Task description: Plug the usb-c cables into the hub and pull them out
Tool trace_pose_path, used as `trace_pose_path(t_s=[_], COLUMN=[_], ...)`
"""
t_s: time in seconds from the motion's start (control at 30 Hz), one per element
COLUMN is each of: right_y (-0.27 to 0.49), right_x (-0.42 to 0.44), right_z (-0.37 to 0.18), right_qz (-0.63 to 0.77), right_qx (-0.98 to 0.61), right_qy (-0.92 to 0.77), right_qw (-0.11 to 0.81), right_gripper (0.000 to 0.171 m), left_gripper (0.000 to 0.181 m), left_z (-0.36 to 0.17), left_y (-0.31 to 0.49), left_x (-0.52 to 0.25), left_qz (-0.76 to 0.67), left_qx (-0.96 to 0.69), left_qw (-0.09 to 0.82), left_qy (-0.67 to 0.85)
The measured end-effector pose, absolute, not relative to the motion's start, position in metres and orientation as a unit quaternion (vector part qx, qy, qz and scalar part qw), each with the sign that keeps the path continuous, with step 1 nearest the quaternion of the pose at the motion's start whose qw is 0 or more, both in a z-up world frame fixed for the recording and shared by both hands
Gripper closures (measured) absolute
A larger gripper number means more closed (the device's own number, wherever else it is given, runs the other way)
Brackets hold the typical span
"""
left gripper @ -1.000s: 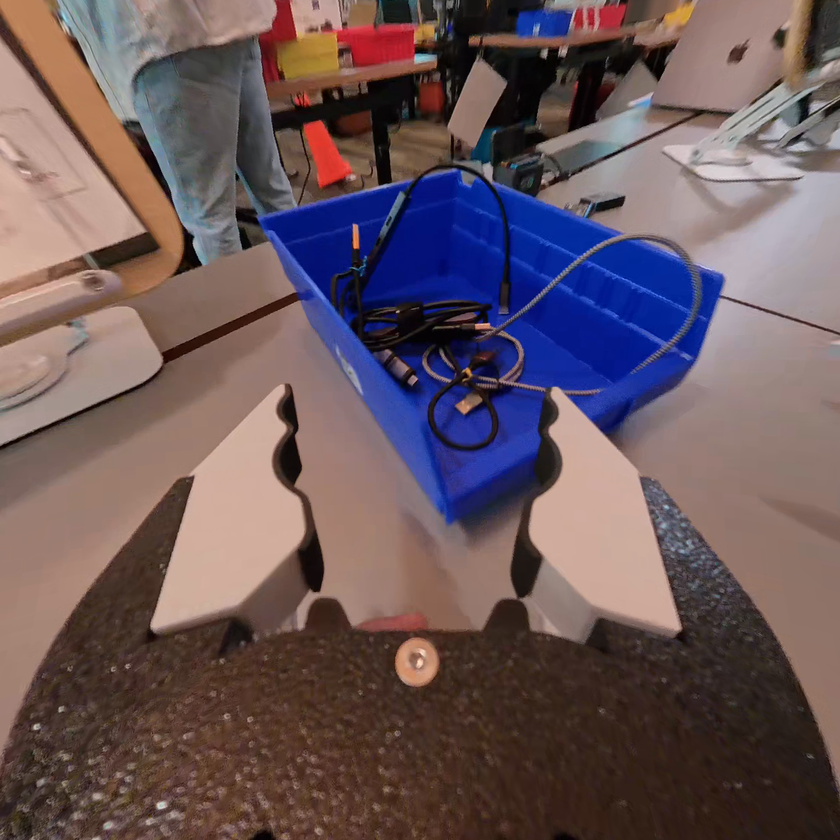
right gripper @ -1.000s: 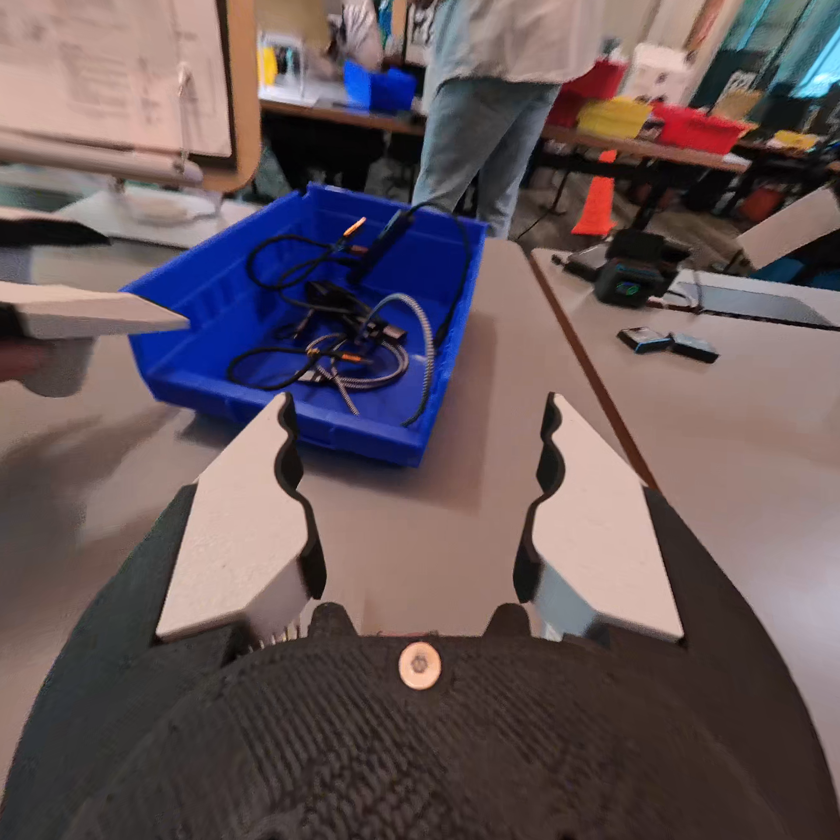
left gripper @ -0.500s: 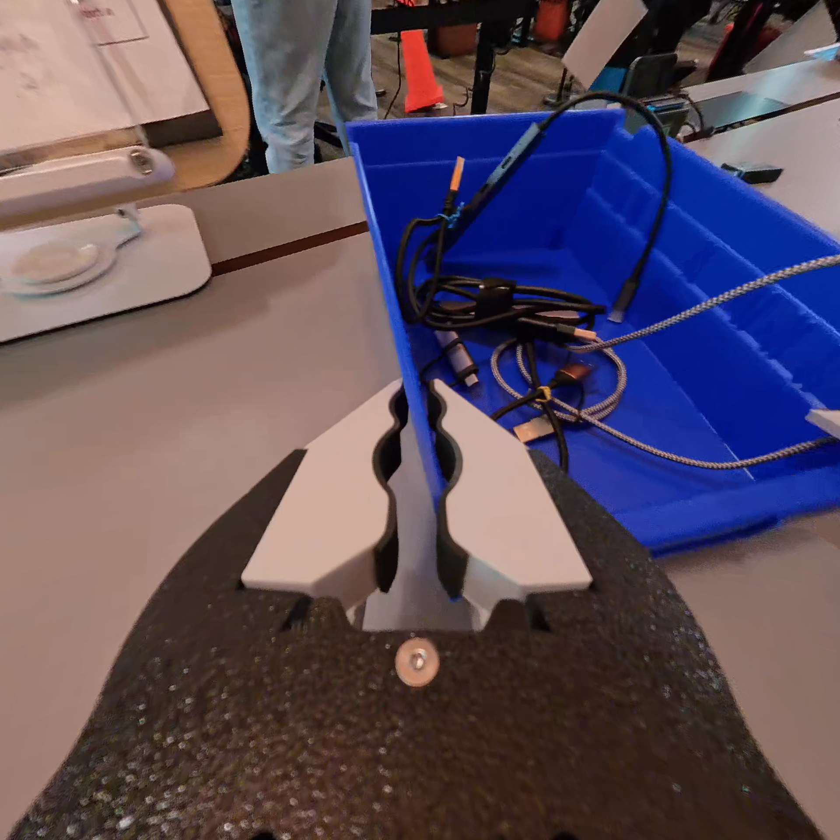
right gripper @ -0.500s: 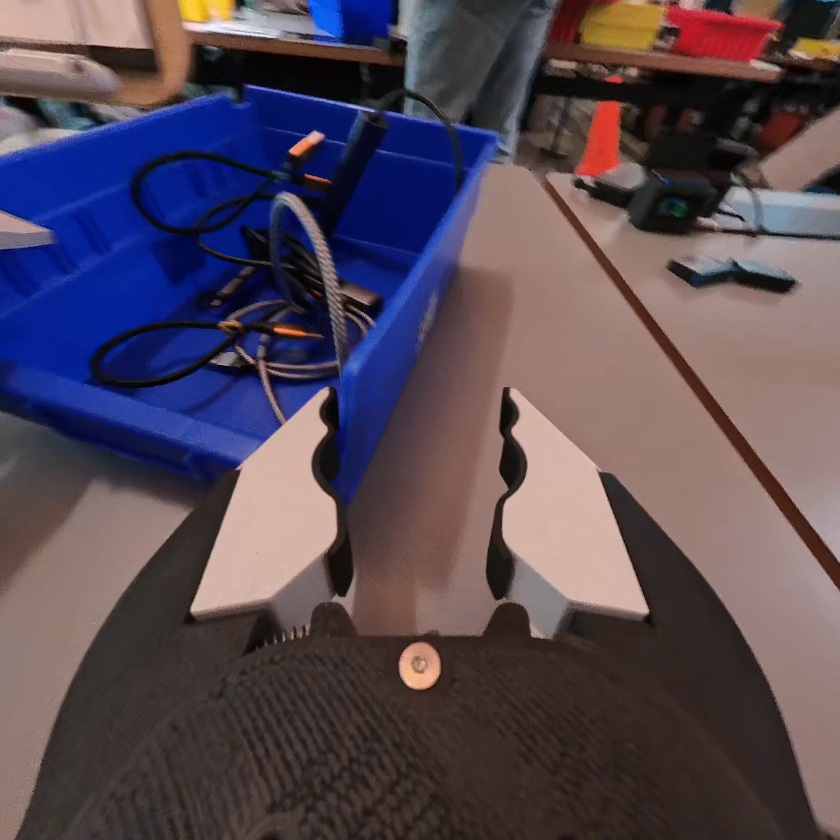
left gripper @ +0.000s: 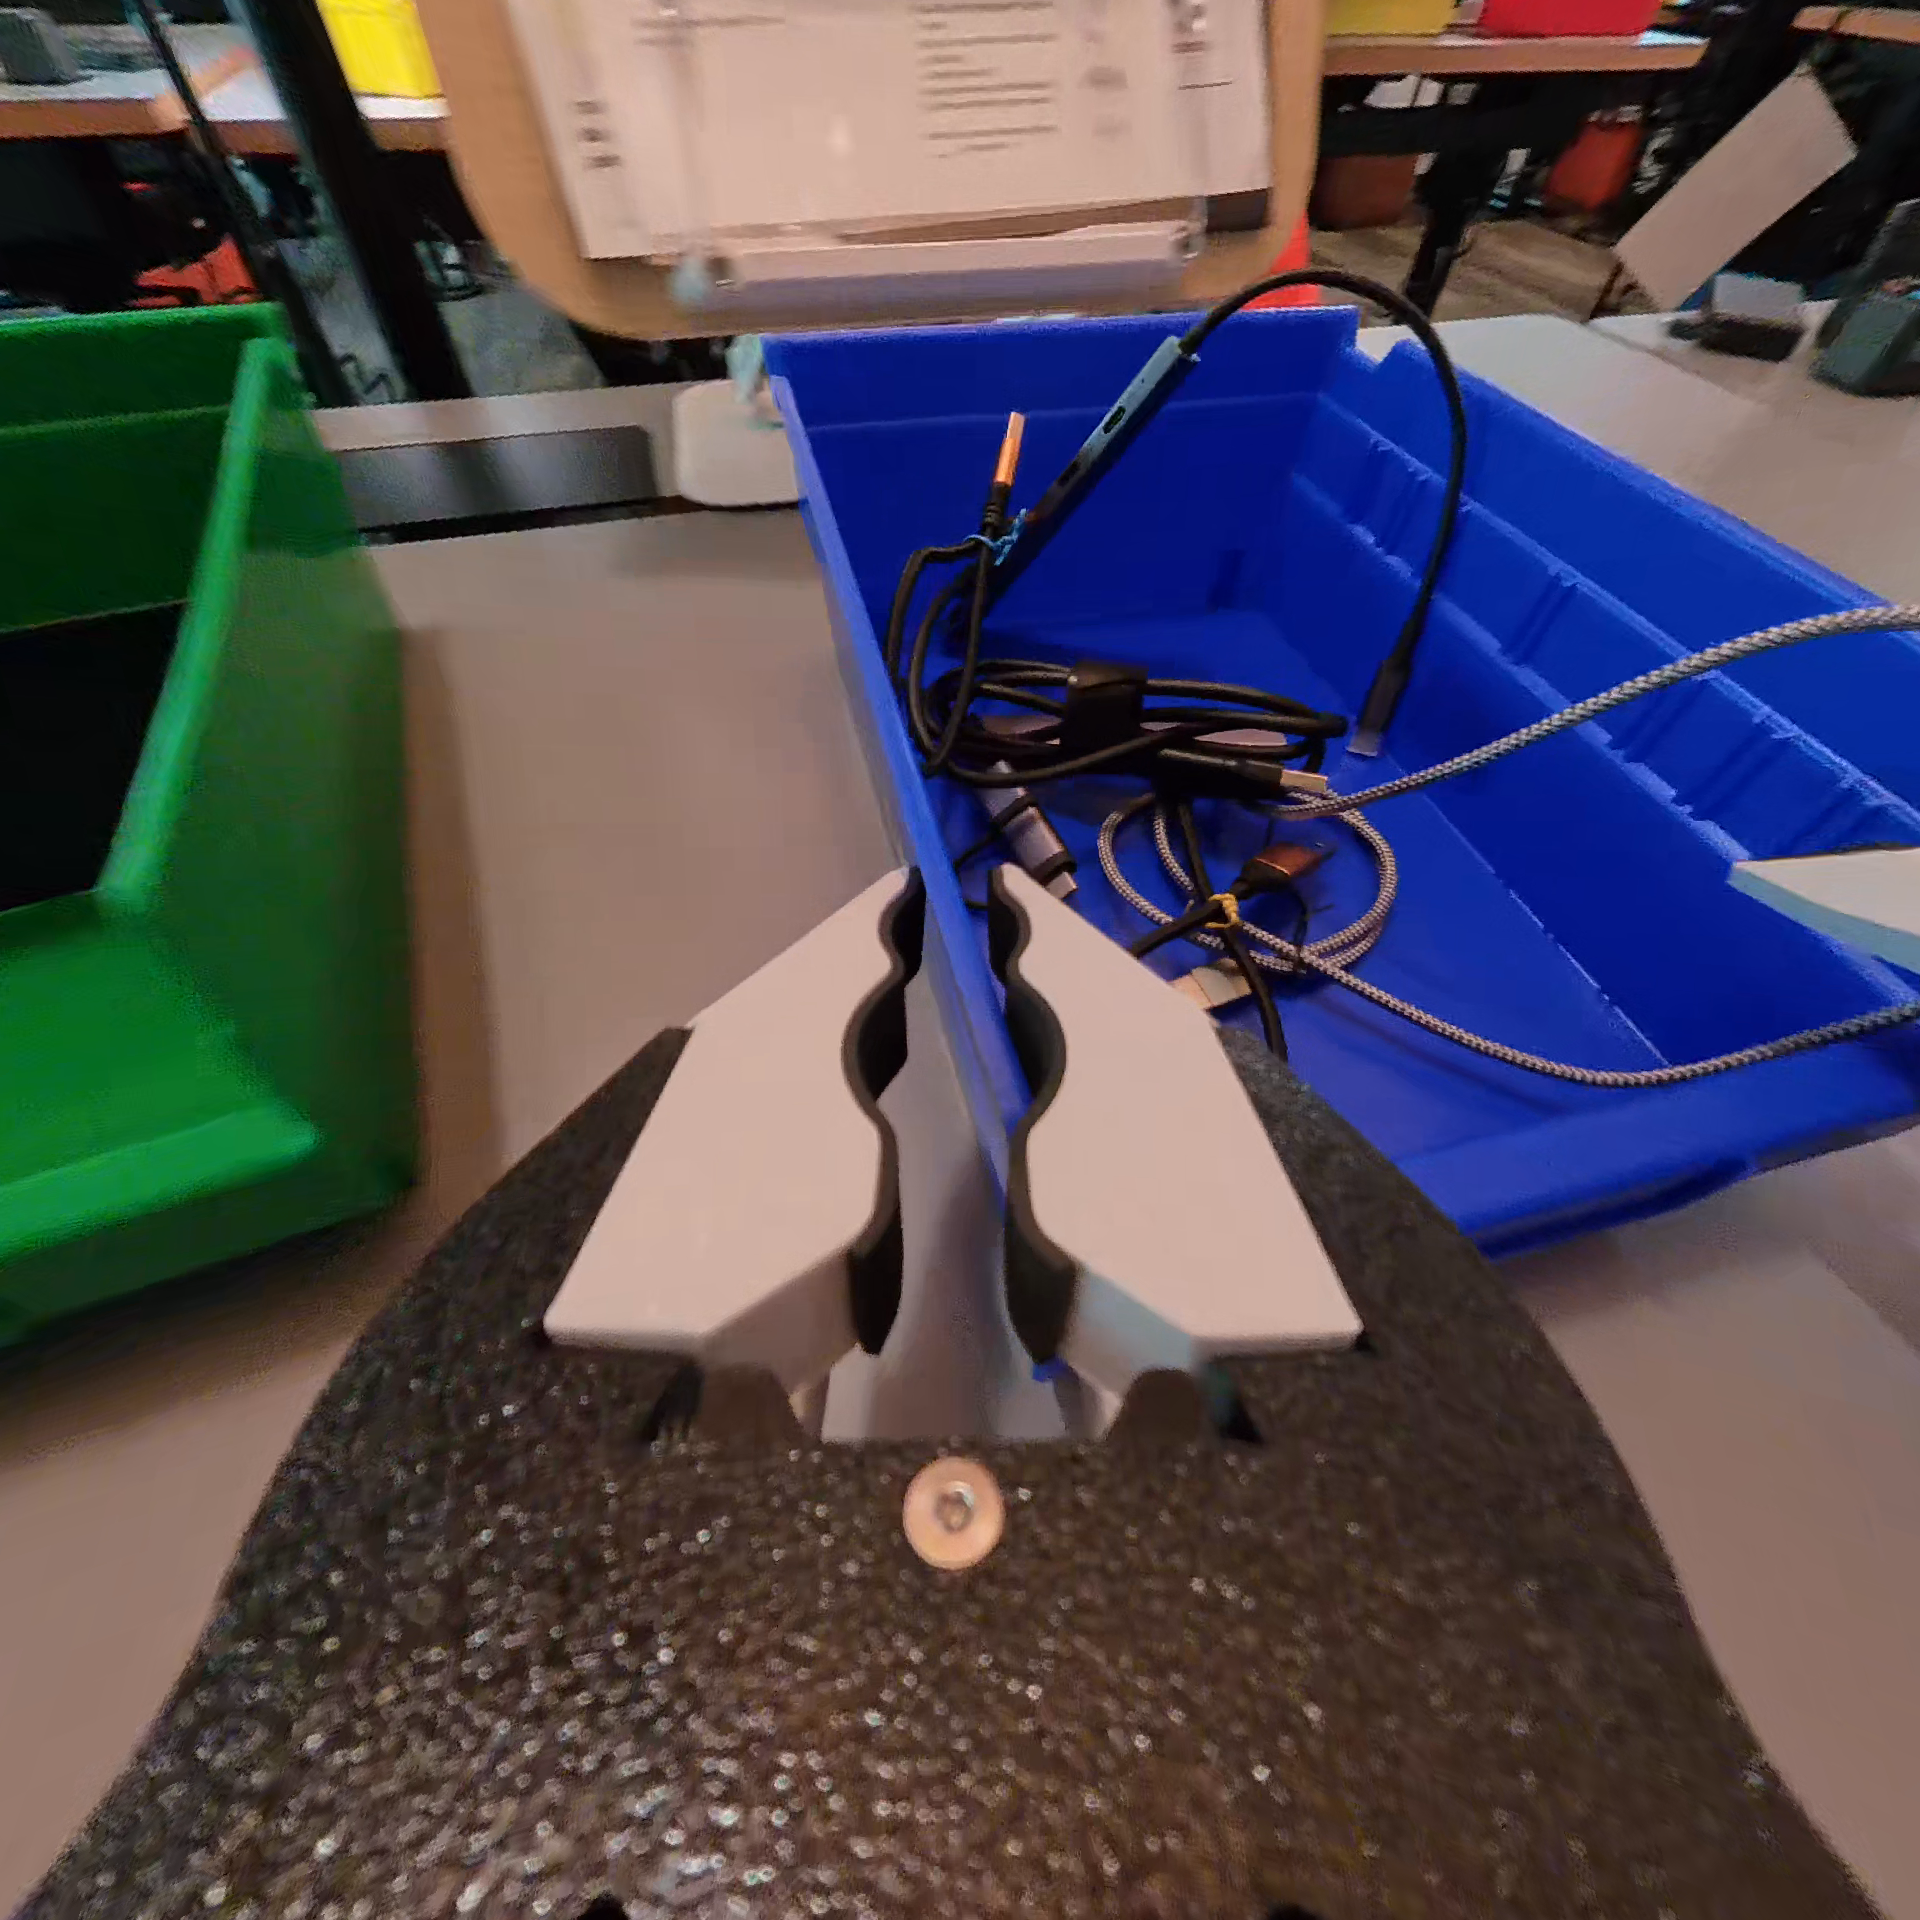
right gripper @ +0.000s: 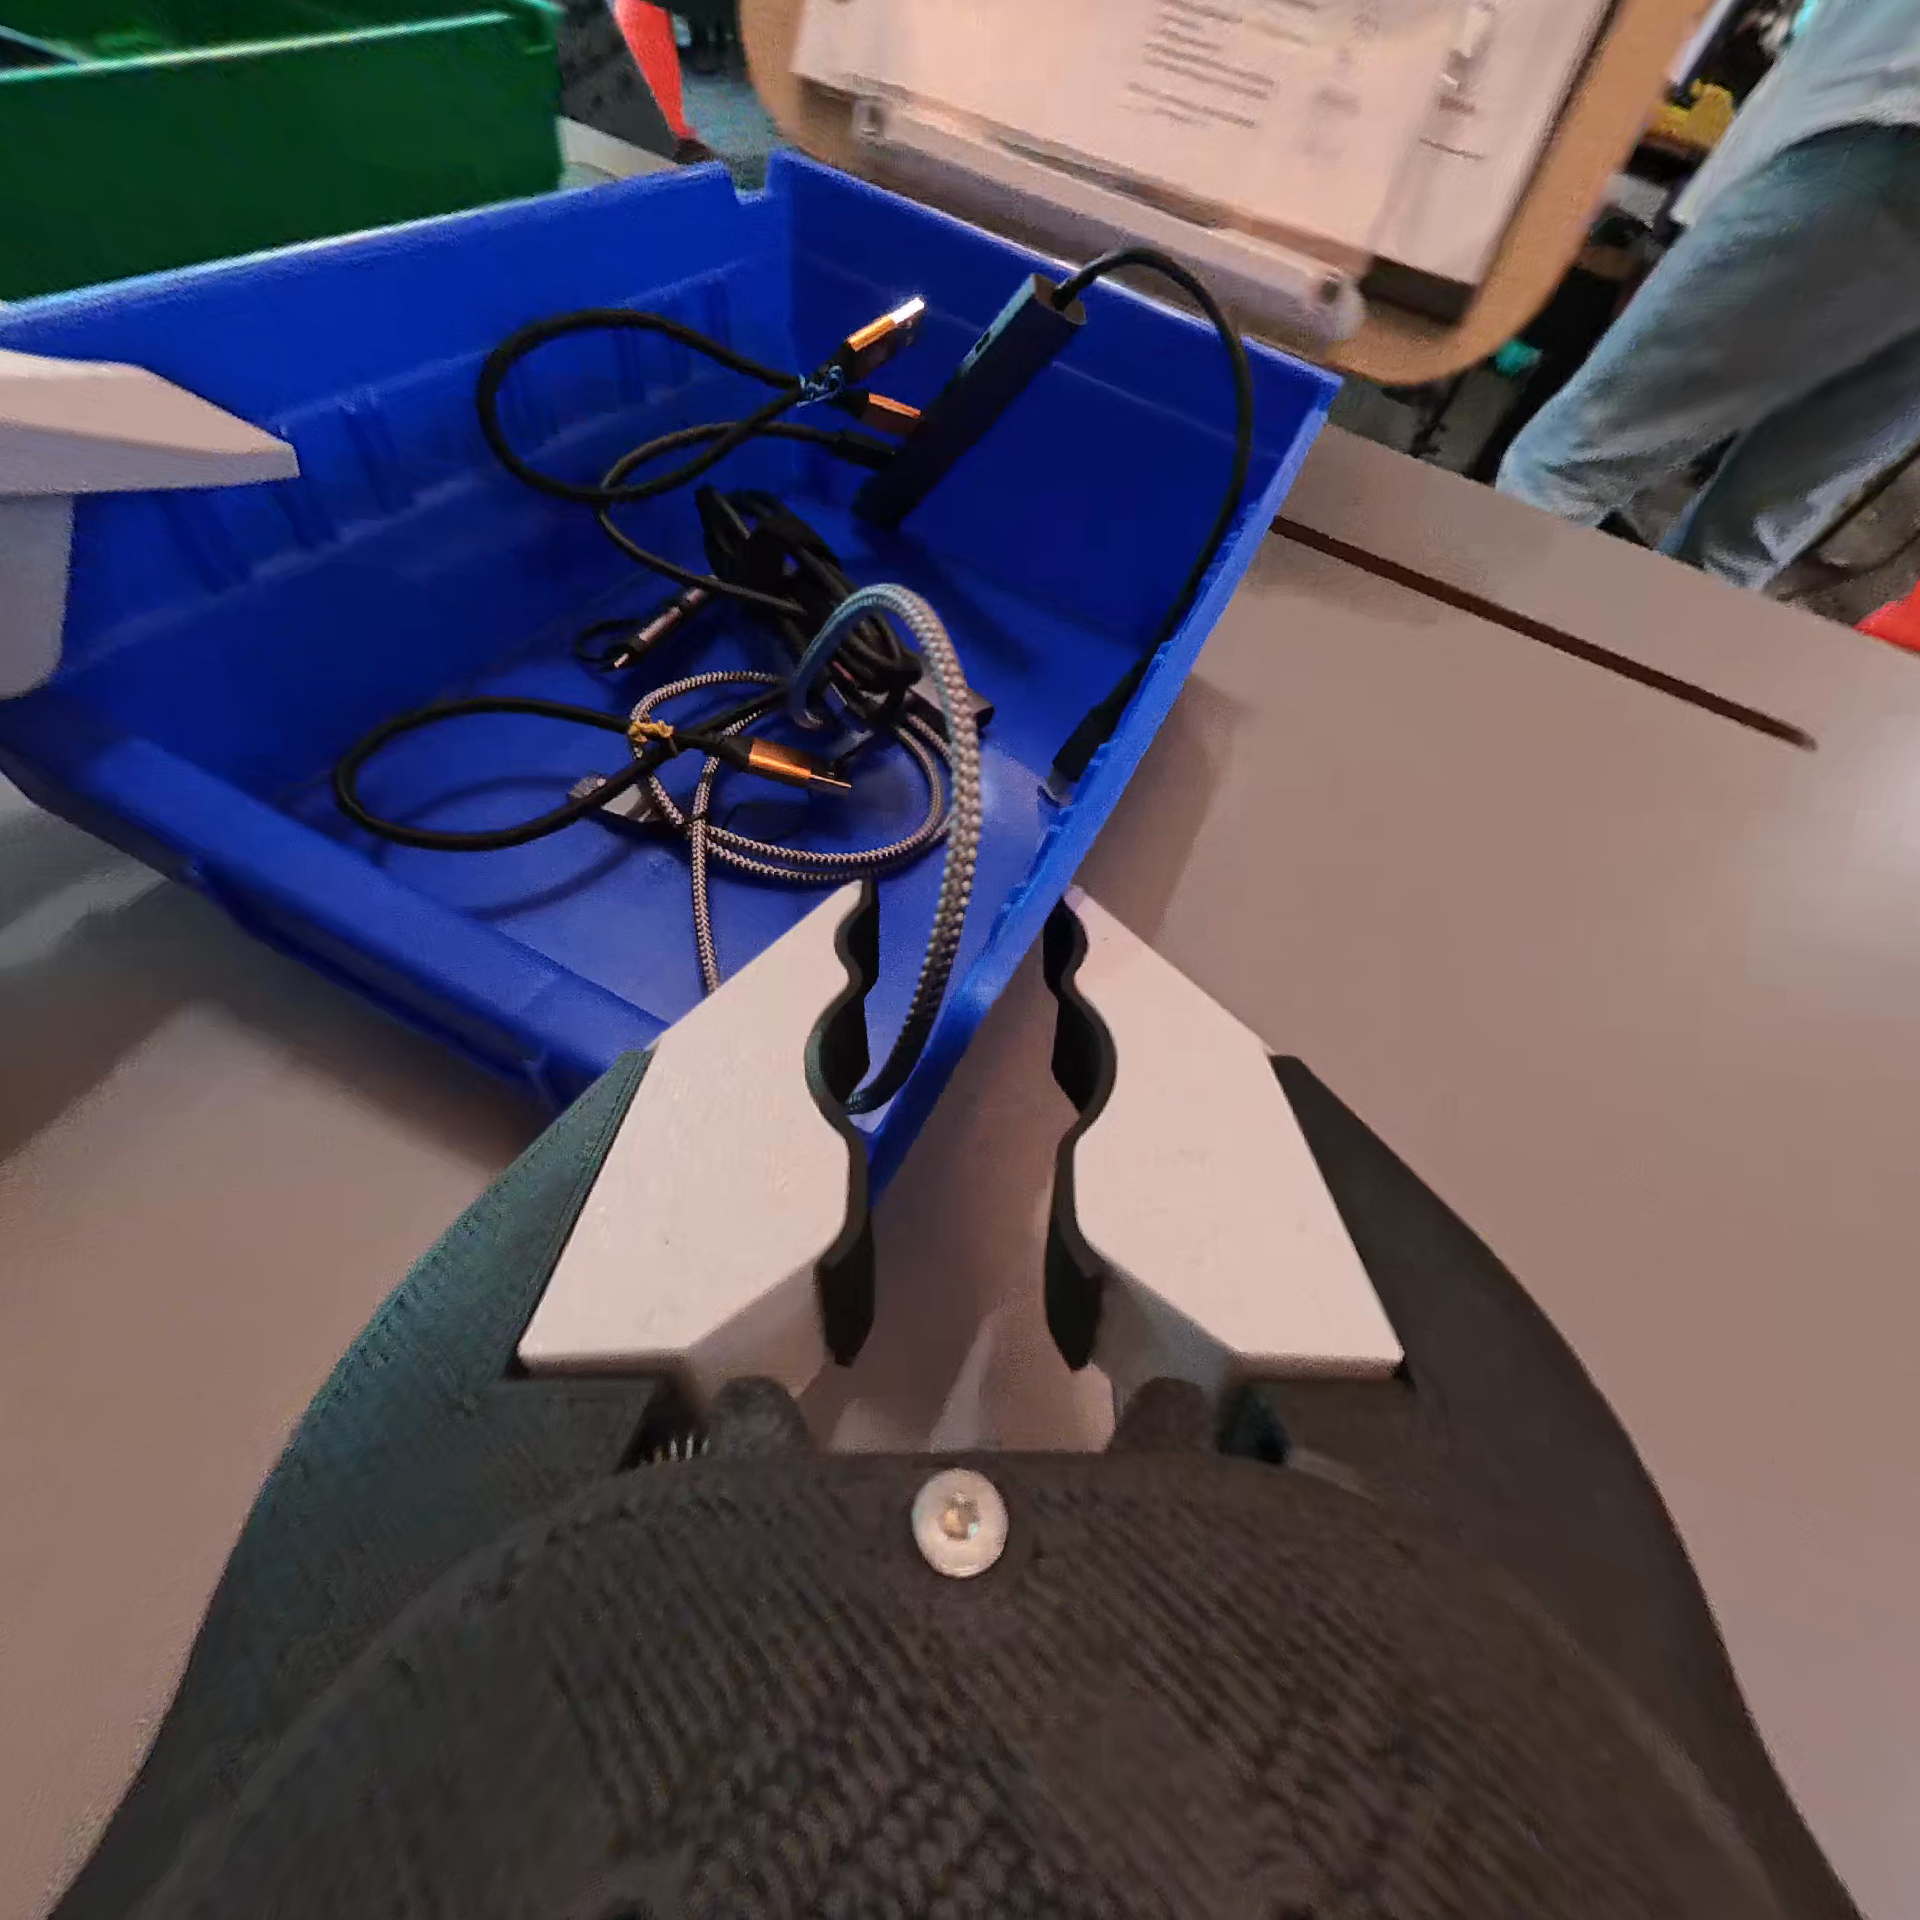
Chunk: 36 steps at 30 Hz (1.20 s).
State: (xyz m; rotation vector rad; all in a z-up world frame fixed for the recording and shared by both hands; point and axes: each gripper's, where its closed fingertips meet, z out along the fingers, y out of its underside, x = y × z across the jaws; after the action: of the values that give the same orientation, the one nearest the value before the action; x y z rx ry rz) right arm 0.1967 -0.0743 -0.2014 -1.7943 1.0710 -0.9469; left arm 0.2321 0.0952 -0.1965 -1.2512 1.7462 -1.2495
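A blue bin [left gripper: 1558, 1174] on the grey table holds a slim dark hub [left gripper: 1122, 436] leaning on its far wall, tangled black cables [left gripper: 1122, 717] with orange-tipped plugs, and a grey braided cable [left gripper: 1558, 717]. My left gripper [left gripper: 956, 904] is shut on the bin's left wall. In the right wrist view the bin [right gripper: 364, 894], the hub [right gripper: 977, 395] and the braided cable [right gripper: 935, 675] show again. My right gripper [right gripper: 961, 914] is closed around the bin's right wall, with the braided cable running between its jaws.
A green bin [left gripper: 208, 831] stands left of the blue one. A tan document stand [left gripper: 883, 135] with papers is right behind it. A person in jeans [right gripper: 1766, 364] stands at the far right. Grey table extends right of the bin [right gripper: 1507, 935]. My right fingertips sit around 20 centimetres from my left ones.
Both grippers went from open in front of the bin to closed on its side walls. The views have swung left: the stand is now behind the bin and the green bin has come into view.
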Motion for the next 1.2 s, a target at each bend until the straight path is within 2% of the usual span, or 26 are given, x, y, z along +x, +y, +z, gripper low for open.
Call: trace_pose_path(t_s=[0.1, 0.23, 0.33, 0.37, 0.47, 0.57, 0.63, 0.67, 0.77, 0.8, 0.93, 1.03, 1.07, 1.13, 1.2], right_y=[-0.04, -0.038, 0.026, 0.057, 0.151, 0.207, 0.234, 0.244, 0.254, 0.253, 0.232, 0.211, 0.207, 0.203, 0.205], right_x=[0.191, 0.17, 0.149, 0.143, 0.133, 0.14, 0.139, 0.137, 0.136, 0.137, 0.151, 0.161, 0.163, 0.167, 0.172], right_z=[-0.199, -0.152, -0.099, -0.095, -0.109, -0.135, -0.148, -0.152, -0.16, -0.16, -0.148, -0.132, -0.127, -0.118, -0.115], right_qz=[-0.381, -0.414, -0.423, -0.407, -0.351, -0.348, -0.32, -0.315, -0.333, -0.338, -0.365, -0.392, -0.396, -0.386, -0.366], right_qx=[-0.732, -0.675, -0.643, -0.648, -0.665, -0.679, -0.69, -0.693, -0.708, -0.709, -0.686, -0.661, -0.654, -0.636, -0.624], right_qy=[0.394, 0.431, 0.363, 0.342, 0.298, 0.289, 0.291, 0.29, 0.27, 0.27, 0.294, 0.311, 0.313, 0.327, 0.342], right_qw=[0.405, 0.434, 0.525, 0.546, 0.588, 0.578, 0.58, 0.58, 0.561, 0.557, 0.557, 0.559, 0.563, 0.582, 0.599], right_gripper=[0.131, 0.077, 0.077, 0.079, 0.08, 0.078, 0.077, 0.077, 0.079, 0.08, 0.085, 0.124, 0.124, 0.107, 0.106], left_gripper=[0.168, 0.149, 0.147, 0.14, 0.11, 0.101, 0.104, 0.115, 0.171, 0.181, 0.181, 0.181, 0.18, 0.181, 0.181], left_z=[-0.196, -0.152, -0.115, -0.112, -0.127, -0.165, -0.192, -0.202, -0.207, -0.207, -0.202, -0.154, -0.138, -0.108, -0.078], left_y=[0.134, 0.165, 0.235, 0.272, 0.365, 0.411, 0.419, 0.414, 0.41, 0.414, 0.419, 0.432, 0.435, 0.438, 0.434], left_x=[0.224, 0.199, 0.204, 0.211, 0.228, 0.243, 0.25, 0.253, 0.258, 0.258, 0.256, 0.243, 0.236, 0.222, 0.208], left_qz=[-0.466, -0.532, -0.532, -0.5, -0.435, -0.417, -0.422, -0.434, -0.442, -0.427, -0.43, -0.515, -0.519, -0.494, -0.481], left_qx=[-0.477, -0.435, -0.436, -0.462, -0.535, -0.573, -0.586, -0.583, -0.581, -0.584, -0.589, -0.574, -0.568, -0.541, -0.519], left_qw=[0.324, 0.307, 0.387, 0.424, 0.481, 0.465, 0.429, 0.403, 0.39, 0.403, 0.413, 0.453, 0.462, 0.518, 0.566], left_qy=[0.671, 0.658, 0.614, 0.597, 0.541, 0.53, 0.543, 0.556, 0.561, 0.561, 0.545, 0.448, 0.442, 0.442, 0.424])
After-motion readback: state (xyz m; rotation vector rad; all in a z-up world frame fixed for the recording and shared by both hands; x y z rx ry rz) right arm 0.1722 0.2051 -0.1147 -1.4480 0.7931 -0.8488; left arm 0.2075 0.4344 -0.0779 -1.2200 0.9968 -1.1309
